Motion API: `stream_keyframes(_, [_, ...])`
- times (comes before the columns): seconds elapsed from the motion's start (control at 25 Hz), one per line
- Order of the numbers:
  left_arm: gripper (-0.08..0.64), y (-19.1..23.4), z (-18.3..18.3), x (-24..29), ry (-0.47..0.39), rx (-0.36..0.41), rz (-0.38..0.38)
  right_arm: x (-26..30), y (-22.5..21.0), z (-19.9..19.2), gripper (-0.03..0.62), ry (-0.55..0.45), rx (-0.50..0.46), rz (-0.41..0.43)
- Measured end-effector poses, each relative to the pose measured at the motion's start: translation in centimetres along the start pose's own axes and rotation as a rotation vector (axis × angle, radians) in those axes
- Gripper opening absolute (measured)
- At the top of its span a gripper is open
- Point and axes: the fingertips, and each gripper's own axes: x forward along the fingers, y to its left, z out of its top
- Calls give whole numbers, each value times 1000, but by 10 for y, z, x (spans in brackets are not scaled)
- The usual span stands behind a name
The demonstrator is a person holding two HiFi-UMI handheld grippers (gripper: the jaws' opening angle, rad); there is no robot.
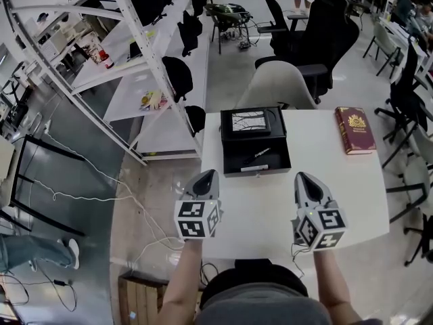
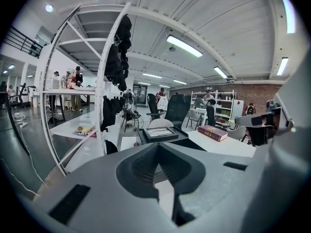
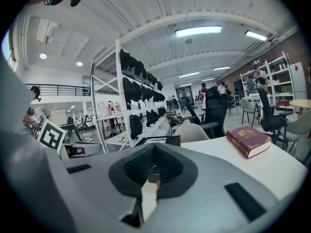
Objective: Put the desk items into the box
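An open black box (image 1: 255,141) stands at the far middle of the white table (image 1: 338,195); a pen (image 1: 257,156) lies in its near half and a patterned panel fills its far half. A dark red book (image 1: 354,130) lies at the table's far right. My left gripper (image 1: 207,175) hovers over the table's near left edge, shut with nothing in it. My right gripper (image 1: 304,179) hovers at the near right, also shut and empty. The left gripper view looks past the closed jaws to the box (image 2: 163,134) and book (image 2: 212,132). In the right gripper view the book (image 3: 249,140) lies ahead on the right.
A white chair (image 1: 277,87) and black office chairs (image 1: 318,39) stand behind the table. A white rack (image 1: 135,66) hung with black items runs along the left. Cables (image 1: 88,195) trail over the floor at the left. Another person's leg (image 1: 34,252) shows at the far left.
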Motion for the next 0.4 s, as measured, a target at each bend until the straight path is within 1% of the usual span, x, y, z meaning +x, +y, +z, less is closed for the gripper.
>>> stream_keyframes(0.4, [8,2,3,-3,-12,5,-2,3,3,-2,3,6,2,-6])
